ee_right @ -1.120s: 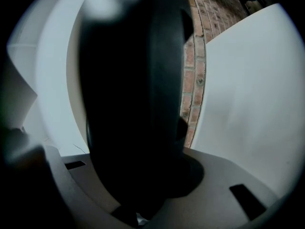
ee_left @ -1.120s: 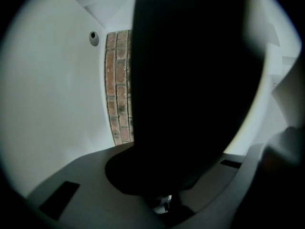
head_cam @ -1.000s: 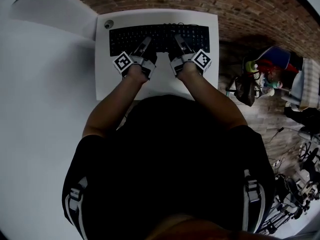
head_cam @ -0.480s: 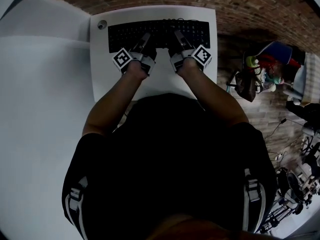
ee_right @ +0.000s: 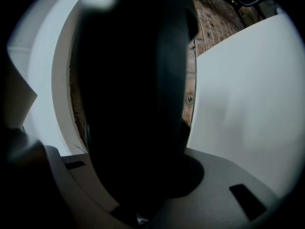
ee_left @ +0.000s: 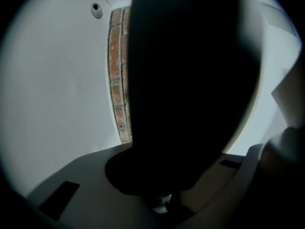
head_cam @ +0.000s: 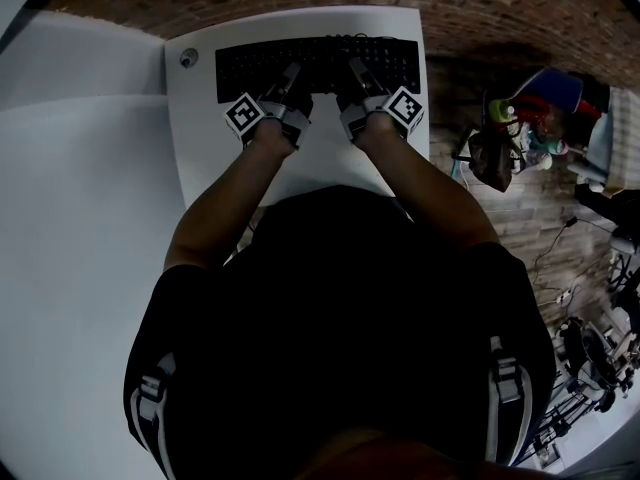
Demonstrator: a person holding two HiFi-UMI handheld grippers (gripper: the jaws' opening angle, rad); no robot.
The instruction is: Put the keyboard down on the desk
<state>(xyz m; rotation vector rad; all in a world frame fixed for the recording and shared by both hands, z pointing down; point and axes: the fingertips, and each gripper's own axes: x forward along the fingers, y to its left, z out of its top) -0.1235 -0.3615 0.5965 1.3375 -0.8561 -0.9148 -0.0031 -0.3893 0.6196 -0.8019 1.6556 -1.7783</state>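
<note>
A black keyboard [head_cam: 320, 60] lies lengthwise over the far part of the small white desk [head_cam: 205, 148]. My left gripper [head_cam: 288, 80] is shut on the keyboard's near edge left of the middle. My right gripper [head_cam: 358, 74] is shut on the same edge right of the middle. In the left gripper view the keyboard [ee_left: 190, 80] is a dark mass filling the space between the jaws of that gripper [ee_left: 162, 175]. The right gripper view shows the same, with the keyboard [ee_right: 133, 89] between the jaws of that gripper [ee_right: 143, 190]. Whether the keyboard touches the desk I cannot tell.
A small round fitting [head_cam: 188, 57] sits at the desk's far left corner, also in the left gripper view as a round fitting [ee_left: 96, 9]. Brick floor [head_cam: 480, 28] surrounds the desk. Bags and colourful clutter [head_cam: 520, 128] stand to the right. A large white surface [head_cam: 80, 228] adjoins on the left.
The head view has shifted slightly, so the desk sits further left and higher in the picture. Keyboard and both grippers keep their place over the desk, and both grips are unchanged.
</note>
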